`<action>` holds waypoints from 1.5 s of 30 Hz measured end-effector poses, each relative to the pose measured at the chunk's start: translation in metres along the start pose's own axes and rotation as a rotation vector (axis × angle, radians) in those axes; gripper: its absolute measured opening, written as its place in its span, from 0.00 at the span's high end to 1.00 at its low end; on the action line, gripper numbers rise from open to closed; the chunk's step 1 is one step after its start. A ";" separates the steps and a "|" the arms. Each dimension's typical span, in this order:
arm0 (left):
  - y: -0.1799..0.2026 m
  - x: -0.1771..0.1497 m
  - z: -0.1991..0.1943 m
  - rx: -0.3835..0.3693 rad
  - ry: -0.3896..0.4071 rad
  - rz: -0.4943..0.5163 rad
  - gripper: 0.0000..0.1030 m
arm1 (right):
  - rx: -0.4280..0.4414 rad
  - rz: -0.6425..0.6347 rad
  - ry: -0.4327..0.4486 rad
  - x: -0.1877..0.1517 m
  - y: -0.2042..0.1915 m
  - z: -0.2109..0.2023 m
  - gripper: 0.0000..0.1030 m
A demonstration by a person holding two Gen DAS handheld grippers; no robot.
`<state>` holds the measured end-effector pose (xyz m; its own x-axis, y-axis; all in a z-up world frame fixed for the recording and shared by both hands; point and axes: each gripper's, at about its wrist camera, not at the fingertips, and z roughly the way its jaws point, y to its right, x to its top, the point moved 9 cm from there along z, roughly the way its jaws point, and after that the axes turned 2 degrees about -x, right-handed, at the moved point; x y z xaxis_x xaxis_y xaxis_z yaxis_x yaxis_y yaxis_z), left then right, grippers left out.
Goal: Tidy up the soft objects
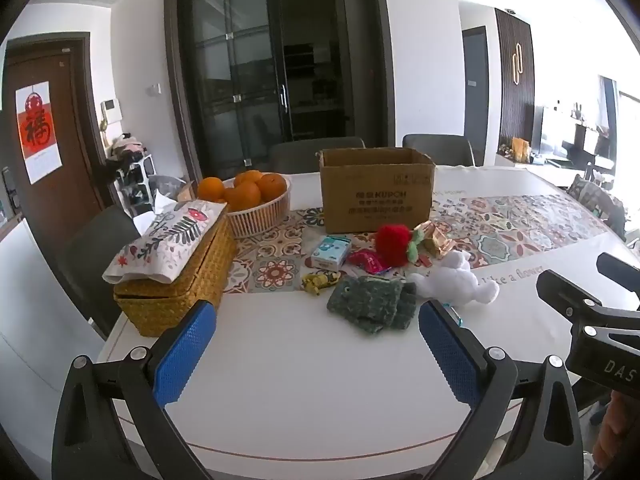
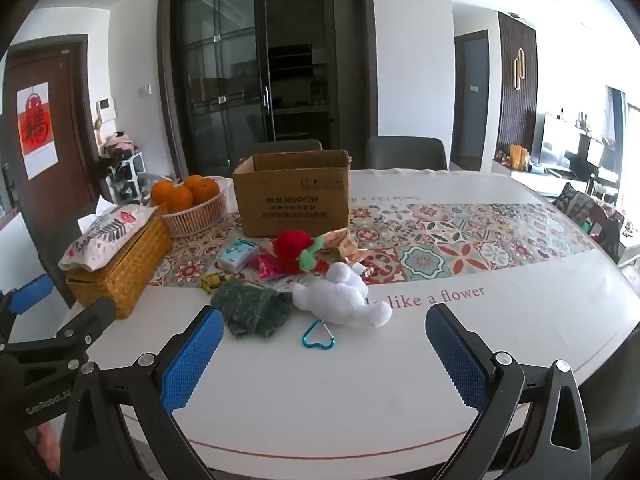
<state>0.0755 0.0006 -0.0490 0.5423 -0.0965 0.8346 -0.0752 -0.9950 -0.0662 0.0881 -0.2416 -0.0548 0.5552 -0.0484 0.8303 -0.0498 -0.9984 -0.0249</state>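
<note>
Both grippers, left (image 1: 316, 344) and right (image 2: 324, 354), are hovering wide, empty; white plush (image 2: 344, 300), green cloth (image 2: 252, 312), red plush (image 2: 292, 256) are lying outside the cardboard box (image 2: 292, 200): sorting unstarted.

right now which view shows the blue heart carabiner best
The right wrist view: the blue heart-shaped carabiner lies whole and unobstructed on the white table, in front of the white plush toy. In the left wrist view only a small blue sliver shows beside the gripper's right finger.
</note>
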 end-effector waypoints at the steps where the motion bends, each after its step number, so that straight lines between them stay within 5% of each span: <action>1: -0.001 0.000 0.000 0.014 0.002 0.000 0.00 | -0.003 -0.005 -0.002 0.000 0.000 0.000 0.01; 45: 0.005 0.002 0.001 -0.023 0.014 -0.015 0.00 | -0.002 0.004 -0.012 -0.001 0.002 0.006 0.00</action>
<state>0.0776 -0.0046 -0.0481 0.5314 -0.0807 0.8432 -0.0863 -0.9954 -0.0409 0.0928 -0.2438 -0.0591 0.5650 -0.0528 0.8234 -0.0536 -0.9982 -0.0272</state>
